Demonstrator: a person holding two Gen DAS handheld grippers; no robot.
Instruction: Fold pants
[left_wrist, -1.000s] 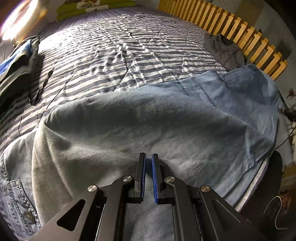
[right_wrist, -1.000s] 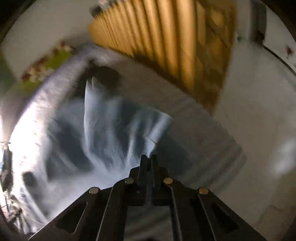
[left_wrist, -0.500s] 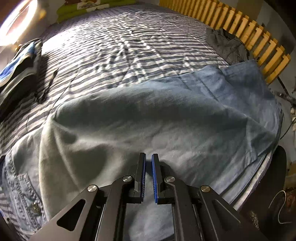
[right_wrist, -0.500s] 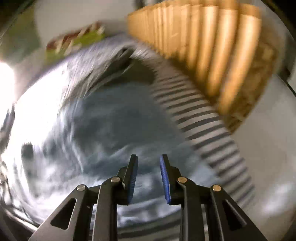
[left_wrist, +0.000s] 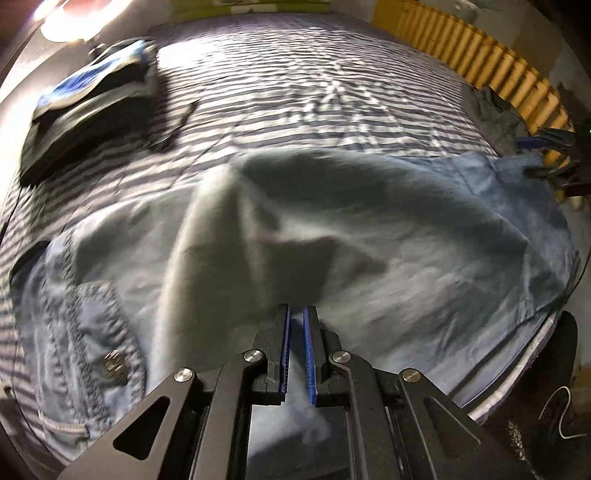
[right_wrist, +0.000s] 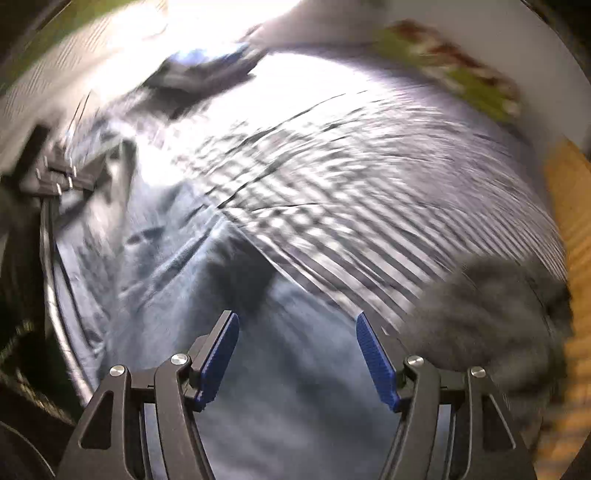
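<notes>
Light blue denim pants (left_wrist: 406, 229) lie spread over the striped bed cover (left_wrist: 314, 85), pale inside up in the middle, with a pocket and button (left_wrist: 112, 363) at lower left. My left gripper (left_wrist: 296, 314) is shut on a raised fold of the pants, and cloth shows between its blue pads. In the right wrist view my right gripper (right_wrist: 297, 321) hovers over a pant leg (right_wrist: 155, 266). Its jaws are opening, well apart, with nothing between them. The picture is blurred by motion.
A folded pile of dark and blue clothes (left_wrist: 85, 107) sits at the far left of the bed. A dark grey garment (left_wrist: 491, 110) lies by the yellow slatted rail (left_wrist: 498, 70). The mattress edge (left_wrist: 535, 339) runs along the right, with dark floor beyond it.
My right gripper went from shut to wide open, rolled and swung across over the pants. My left gripper carried its fold sideways, so the waist and pocket now show more.
</notes>
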